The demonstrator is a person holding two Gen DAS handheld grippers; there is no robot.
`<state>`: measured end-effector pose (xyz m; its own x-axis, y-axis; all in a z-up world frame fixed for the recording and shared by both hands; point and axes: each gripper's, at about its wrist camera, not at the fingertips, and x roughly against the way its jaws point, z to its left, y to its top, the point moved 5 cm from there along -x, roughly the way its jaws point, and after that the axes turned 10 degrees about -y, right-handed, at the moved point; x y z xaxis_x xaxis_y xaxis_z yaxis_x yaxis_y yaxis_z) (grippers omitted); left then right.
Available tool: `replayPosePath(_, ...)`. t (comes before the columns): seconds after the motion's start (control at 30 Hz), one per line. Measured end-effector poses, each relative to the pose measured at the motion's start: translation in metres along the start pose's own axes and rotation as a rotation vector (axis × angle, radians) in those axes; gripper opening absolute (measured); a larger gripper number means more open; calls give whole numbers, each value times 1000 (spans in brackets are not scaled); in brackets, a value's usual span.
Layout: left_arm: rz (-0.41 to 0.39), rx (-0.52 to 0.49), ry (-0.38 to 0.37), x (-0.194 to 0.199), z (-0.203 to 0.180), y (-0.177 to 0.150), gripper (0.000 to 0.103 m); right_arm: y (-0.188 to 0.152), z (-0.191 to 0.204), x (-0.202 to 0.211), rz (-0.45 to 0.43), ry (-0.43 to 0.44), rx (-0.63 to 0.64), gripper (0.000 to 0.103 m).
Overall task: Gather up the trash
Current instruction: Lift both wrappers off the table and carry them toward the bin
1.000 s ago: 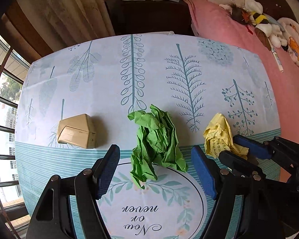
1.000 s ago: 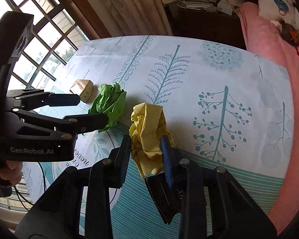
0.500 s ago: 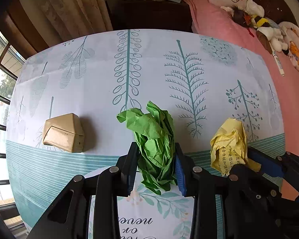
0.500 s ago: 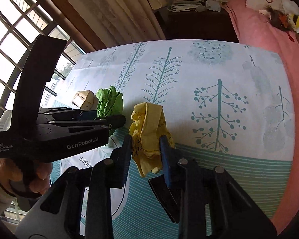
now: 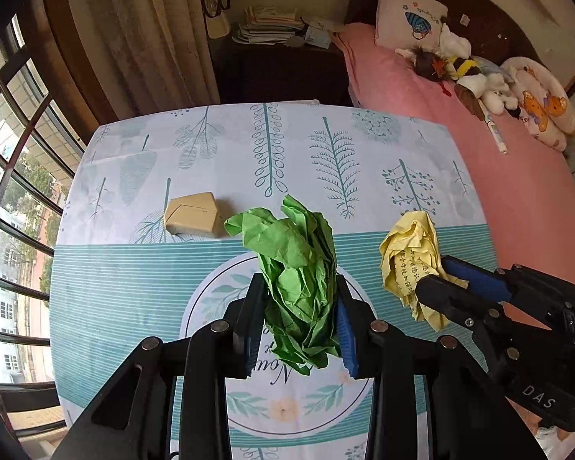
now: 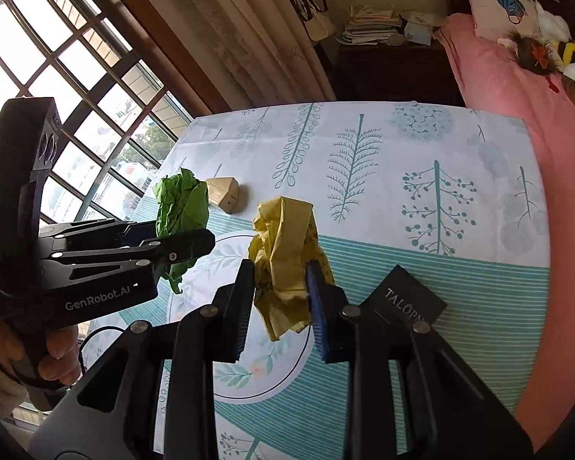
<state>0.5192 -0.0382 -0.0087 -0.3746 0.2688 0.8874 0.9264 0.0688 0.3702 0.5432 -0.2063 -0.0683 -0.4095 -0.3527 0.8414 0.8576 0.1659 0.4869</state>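
My left gripper (image 5: 299, 287) is shut on a crumpled green paper wad (image 5: 295, 268), held up above the patterned tablecloth (image 5: 134, 291). My right gripper (image 6: 280, 268) is shut on a crumpled yellow paper wad (image 6: 283, 237) with printed text, also lifted off the table. In the right wrist view the left gripper (image 6: 184, 237) holds the green wad (image 6: 180, 203) at the left. In the left wrist view the right gripper (image 5: 437, 272) with the yellow wad (image 5: 406, 253) hangs at the right.
A small beige box (image 5: 191, 218) lies on the table's left side. A black card (image 6: 406, 299) lies on the cloth under the right gripper. A pink bed (image 5: 498, 176) with plush toys runs along the right; a barred window (image 6: 57, 57) is at the left.
The left gripper closed on the green wad. Both grippers then rose from the table with their wads, so the table looks farther away and the black card came into sight.
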Motion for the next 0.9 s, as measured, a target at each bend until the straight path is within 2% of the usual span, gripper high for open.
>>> replayPosePath(0.2,-53,-44,-22,77,-4,-52,33,-22,44,56,-60,13,-7,24)
replayPosePath(0.4,-101,-95,-54,154,-3,-118,33,-67,97,115,-111,15,-14,24)
replayPosePath(0.5,-127,-110,-84,189,2,-154,33,-98,124,142,-126,15,-38,24)
replayPosePath(0.67,-167,-154,-94,238,13,-222,33,-158,165,180,-143,0,-83,24)
replayPosePath(0.9,-142,-201,-142,274,37,-322,33,-244,217,215,-157,-54,-129,24)
